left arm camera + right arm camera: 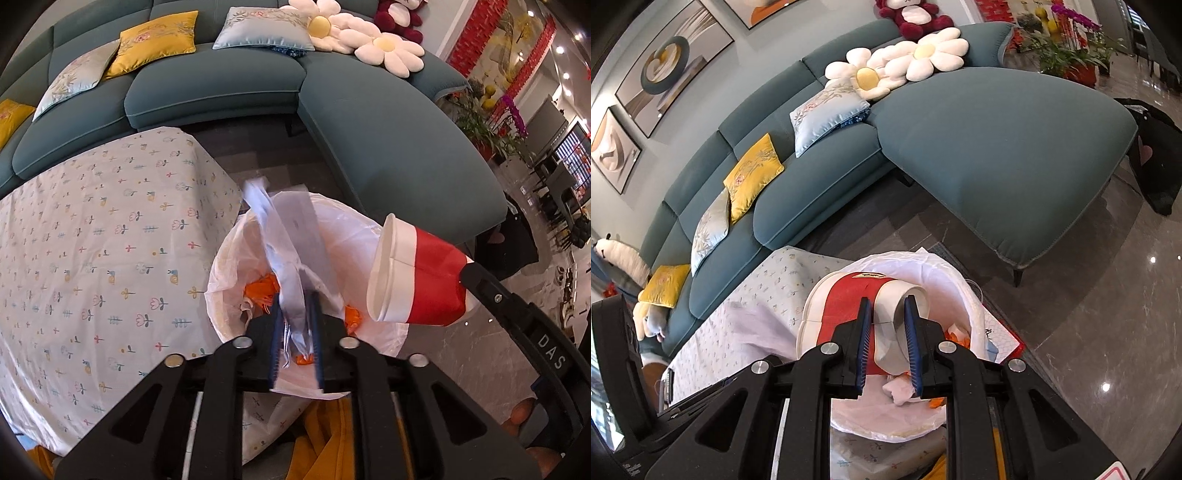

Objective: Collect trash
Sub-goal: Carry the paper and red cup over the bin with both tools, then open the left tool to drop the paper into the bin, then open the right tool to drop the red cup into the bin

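My left gripper (295, 306) is shut on a crumpled pale-blue plastic wrapper (280, 243) and holds it over the white-lined trash bin (221, 295). Orange scraps (264, 286) lie inside the bin. My right gripper (888, 306) is shut on a red and white paper cup (849, 306), squashed between the blue pads, above the bin (955, 291). In the left wrist view the cup (413, 273) hangs tilted over the bin's right rim, its mouth facing left, with the right gripper's black arm (517, 317) behind it.
A table with a floral cloth (92, 240) stands left of the bin. A teal sectional sofa (388, 129) with cushions (155, 40) curves behind and to the right. Glossy stone floor (1089, 314) lies right. Orange fabric (325, 435) sits below the bin.
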Available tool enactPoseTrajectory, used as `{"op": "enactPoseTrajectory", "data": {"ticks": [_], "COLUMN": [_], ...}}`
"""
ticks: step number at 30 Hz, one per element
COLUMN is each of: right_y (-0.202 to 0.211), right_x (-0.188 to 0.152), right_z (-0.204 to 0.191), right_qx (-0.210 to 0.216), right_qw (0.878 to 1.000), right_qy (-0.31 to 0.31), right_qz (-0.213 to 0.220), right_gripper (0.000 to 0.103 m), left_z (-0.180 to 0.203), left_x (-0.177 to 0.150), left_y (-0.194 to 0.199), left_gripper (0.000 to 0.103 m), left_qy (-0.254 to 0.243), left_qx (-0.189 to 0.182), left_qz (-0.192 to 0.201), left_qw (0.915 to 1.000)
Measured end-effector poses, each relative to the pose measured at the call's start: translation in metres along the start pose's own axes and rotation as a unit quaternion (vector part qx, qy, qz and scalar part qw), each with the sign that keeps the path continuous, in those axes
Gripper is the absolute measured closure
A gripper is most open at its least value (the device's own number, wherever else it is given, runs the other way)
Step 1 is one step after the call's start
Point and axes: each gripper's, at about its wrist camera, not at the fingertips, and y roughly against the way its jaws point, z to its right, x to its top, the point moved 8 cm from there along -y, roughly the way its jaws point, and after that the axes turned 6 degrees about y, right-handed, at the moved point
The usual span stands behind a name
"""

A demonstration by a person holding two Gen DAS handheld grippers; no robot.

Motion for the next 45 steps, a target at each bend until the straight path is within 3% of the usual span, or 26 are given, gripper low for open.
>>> {"op": "enactPoseTrajectory", "data": {"ticks": [2,4,45], "right_y": [0.000,0.000,-0.021], "right_x": [0.000,0.000,0.004], "right_z": [0.002,0.002,-0.037], "right_qx": [0.000,0.000,0.020], "right_qw": [1.000,1.000,0.999], "right_qy": [-0.003,-0.004,0.041], "right_qz": [0.001,0.001,-0.019], "right_gripper": [0.086,0.086,0.084], "left_z": [0.001,0.002,-0.031], "left_x": [0.000,0.002,0.003], "left_y": [0.000,0.002,0.005], "left_gripper": [0.071,0.067,0.067], "left_qy": [0.003,0.003,0.034], "left_qx": [0.003,0.006,0.020], "left_qz": [0.002,0.008,0.015], "left_qw": [1.0000,0.9999,0.9991]}}
